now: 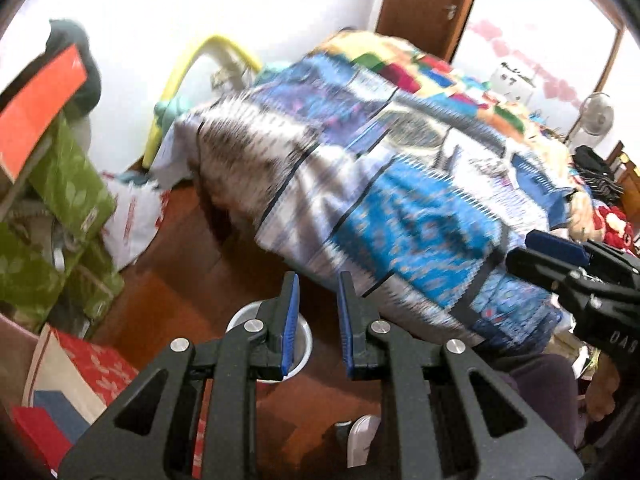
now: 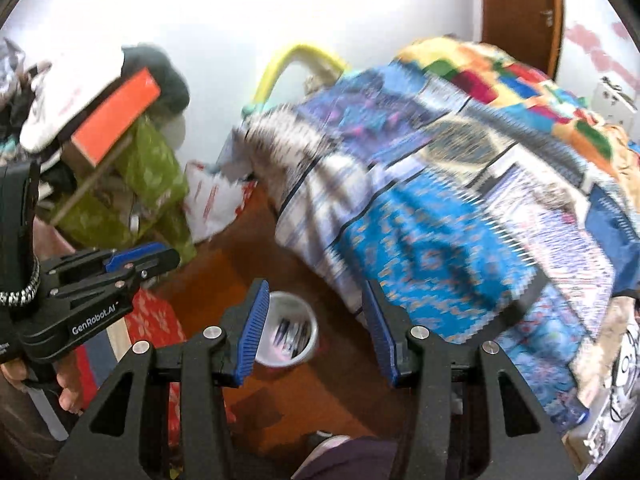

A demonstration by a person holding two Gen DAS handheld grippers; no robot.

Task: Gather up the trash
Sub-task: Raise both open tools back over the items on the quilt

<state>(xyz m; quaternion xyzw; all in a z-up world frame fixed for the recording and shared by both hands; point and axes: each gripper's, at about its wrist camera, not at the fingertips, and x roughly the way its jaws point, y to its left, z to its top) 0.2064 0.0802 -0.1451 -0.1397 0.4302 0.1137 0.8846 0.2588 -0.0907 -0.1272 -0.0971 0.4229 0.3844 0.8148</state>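
A small white bin (image 2: 289, 330) stands on the brown wooden floor by the bed; dark bits lie inside it. In the left wrist view the white bin (image 1: 304, 340) is partly hidden behind my left finger. My left gripper (image 1: 318, 328) is open and empty, held above the floor just right of the bin. It also shows at the left of the right wrist view (image 2: 140, 264). My right gripper (image 2: 316, 332) is open wide and empty, with the bin seen between its fingers. It shows at the right edge of the left wrist view (image 1: 536, 252).
A bed under a blue patterned quilt (image 1: 400, 184) fills the right side. Green patterned bags (image 1: 68, 200), an orange box (image 1: 40, 108) and a white plastic bag (image 1: 132, 216) pile up at the left. A red patterned bag (image 1: 92, 364) stands near the bin. A brown door (image 1: 428, 0) is behind.
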